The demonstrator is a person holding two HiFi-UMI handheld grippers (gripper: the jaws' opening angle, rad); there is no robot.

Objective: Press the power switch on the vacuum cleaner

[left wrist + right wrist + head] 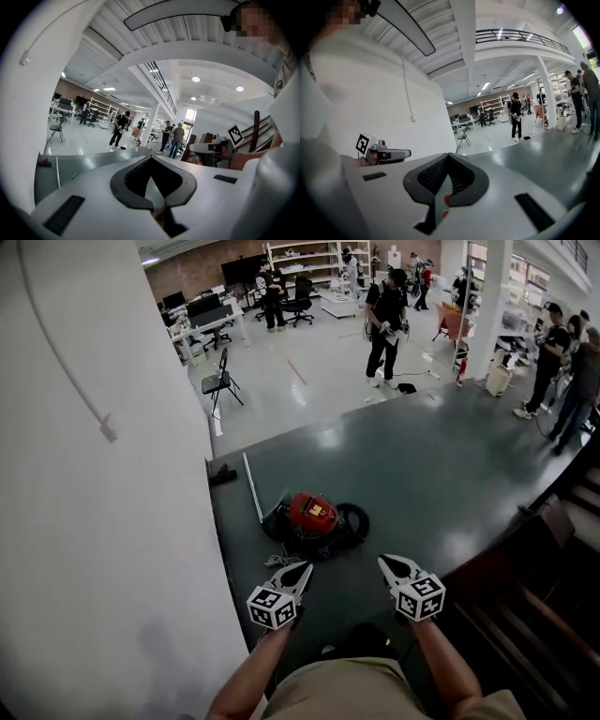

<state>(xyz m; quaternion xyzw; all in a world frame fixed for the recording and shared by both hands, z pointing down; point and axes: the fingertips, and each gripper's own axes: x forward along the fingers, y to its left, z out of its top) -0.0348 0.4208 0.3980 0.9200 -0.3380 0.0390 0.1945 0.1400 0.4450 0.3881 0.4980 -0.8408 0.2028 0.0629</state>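
The vacuum cleaner (312, 515) is a red canister with a dark base, and it lies on the dark green floor just ahead of me. A yellow label shows on its top; I cannot make out the power switch. My left gripper (306, 568) hangs in the air short of the vacuum's near left side, its jaws shut and holding nothing. My right gripper (383, 562) is level with it, near the vacuum's right side, also shut and holding nothing. In the left gripper view the left gripper (151, 158) has its tips together. The right gripper (448, 154) shows the same in its own view.
A white wall (94, 474) runs close along my left. A white wand (252, 487) and a black hose (354, 521) lie beside the vacuum, with a loose cable (279, 561) near the left gripper. Wooden stairs (553, 615) drop away at right. Several people (384, 324) stand farther back.
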